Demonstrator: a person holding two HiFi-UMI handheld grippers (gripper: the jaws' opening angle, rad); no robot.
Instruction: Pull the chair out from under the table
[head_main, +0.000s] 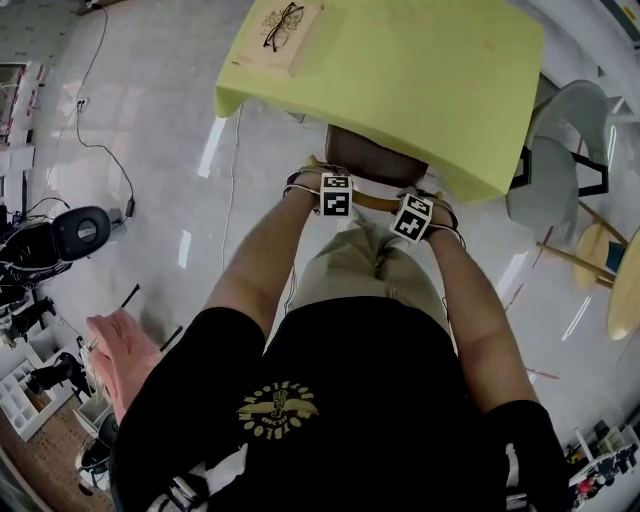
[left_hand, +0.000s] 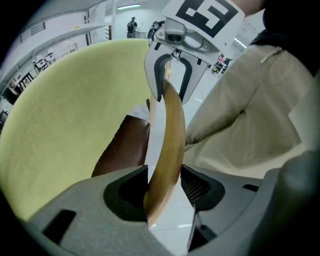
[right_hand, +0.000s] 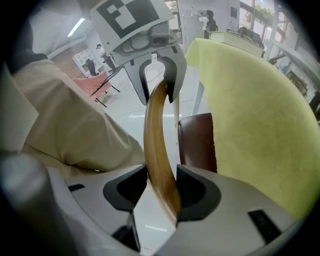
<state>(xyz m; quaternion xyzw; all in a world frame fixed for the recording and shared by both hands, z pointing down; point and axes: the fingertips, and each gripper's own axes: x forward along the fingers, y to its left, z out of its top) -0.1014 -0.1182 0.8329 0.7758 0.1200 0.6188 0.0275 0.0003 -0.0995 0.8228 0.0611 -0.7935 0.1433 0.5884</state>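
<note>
chair (head_main: 372, 157): partly under the bench (head_main: 430, 80); smooth brown seat (left_hand: 122, 150), curved glossy wooden back rail (head_main: 375, 202) toward the person.
bench: draped in matte yellow-green cloth.
left claw (left_hand: 164, 186): clamped on the rail.
right claw (right_hand: 162, 186): clamped on the rail.
head view only: spectacles (head_main: 283, 25) at the bench corner.

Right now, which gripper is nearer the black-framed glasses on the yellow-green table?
Left. The left gripper holds the curved wooden chair rail nearer the glasses; the right gripper holds its far end.
</note>
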